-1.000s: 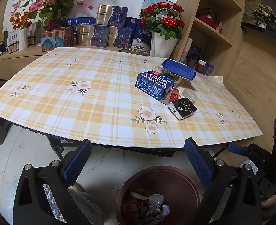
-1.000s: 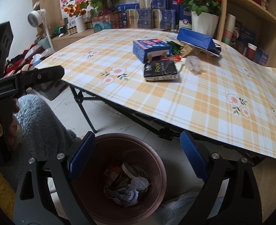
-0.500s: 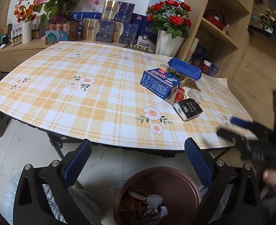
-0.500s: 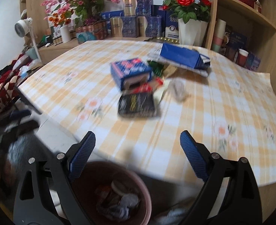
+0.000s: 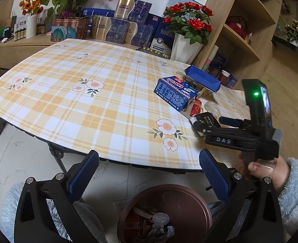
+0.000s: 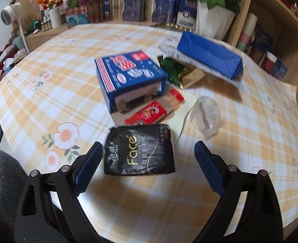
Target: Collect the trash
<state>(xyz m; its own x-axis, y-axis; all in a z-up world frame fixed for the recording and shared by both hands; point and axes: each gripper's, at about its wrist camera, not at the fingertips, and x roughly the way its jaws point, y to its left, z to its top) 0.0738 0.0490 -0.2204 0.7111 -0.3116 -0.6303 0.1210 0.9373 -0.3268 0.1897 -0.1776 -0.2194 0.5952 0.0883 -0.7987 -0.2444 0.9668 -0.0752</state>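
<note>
Your right gripper [image 6: 146, 162], its jaws closing but not touching, hung over the black tissue pack [image 6: 138, 150], just below the blue ice cream box [image 6: 128, 75]. It looked soft and light; squeeze its middle. Your left gripper [image 5: 149, 174] was wide apart and empty.

Trash sat clustered near the tabletop's right edge: black tissue pack [image 6: 139, 150] lay flat, nearest the front edge; red wrapper [image 6: 155, 109] just behind it; blue ice-cream box [image 6: 128, 77] open-ended behind that; crumpled clear plastic [image 6: 206, 117] to the right; long blue carton [image 6: 209, 56] tilted farthest back. Brown bin [image 5: 167, 212] below the front edge held scraps.
</note>
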